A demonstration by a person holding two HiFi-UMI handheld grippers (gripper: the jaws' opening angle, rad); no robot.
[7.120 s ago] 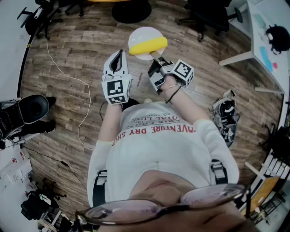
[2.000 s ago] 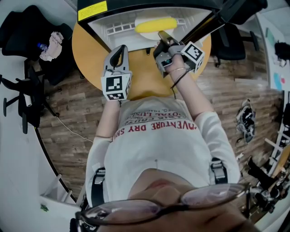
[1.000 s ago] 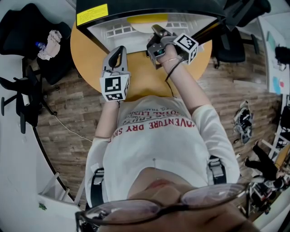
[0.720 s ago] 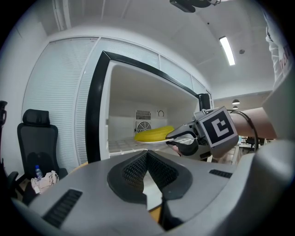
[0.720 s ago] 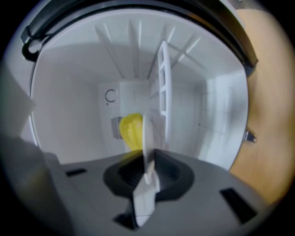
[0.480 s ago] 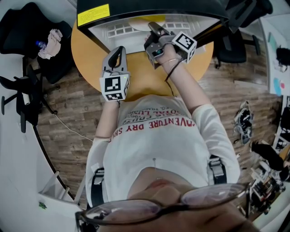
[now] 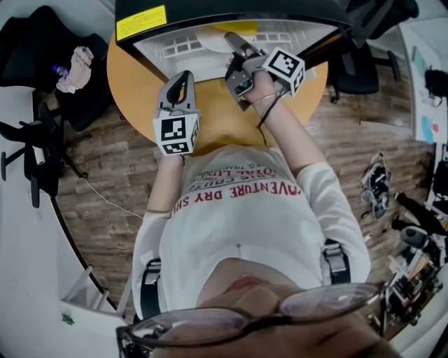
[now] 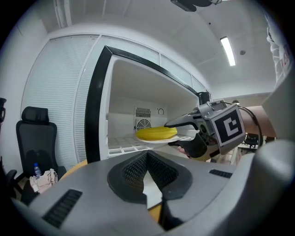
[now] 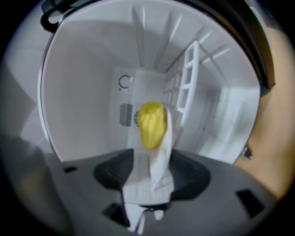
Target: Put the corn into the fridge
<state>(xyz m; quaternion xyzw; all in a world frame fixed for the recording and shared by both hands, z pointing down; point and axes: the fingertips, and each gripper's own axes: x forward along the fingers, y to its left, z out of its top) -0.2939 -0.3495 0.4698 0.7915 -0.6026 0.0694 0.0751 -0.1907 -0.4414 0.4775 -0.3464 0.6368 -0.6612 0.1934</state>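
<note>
A round orange table stands on a wood-plank floor and carries an open mini fridge. On the fridge's white slatted shelf rests a white plate with yellow corn.

An office-like workroom: black swivel chairs on wood-plank flooring, a white desk at the edge, and a fluorescent ceiling strip light.

Left gripper held near level before the chest, fingers closed together, empty; right gripper reaches further forward, fingers just opening, plate rim loose between them
</note>
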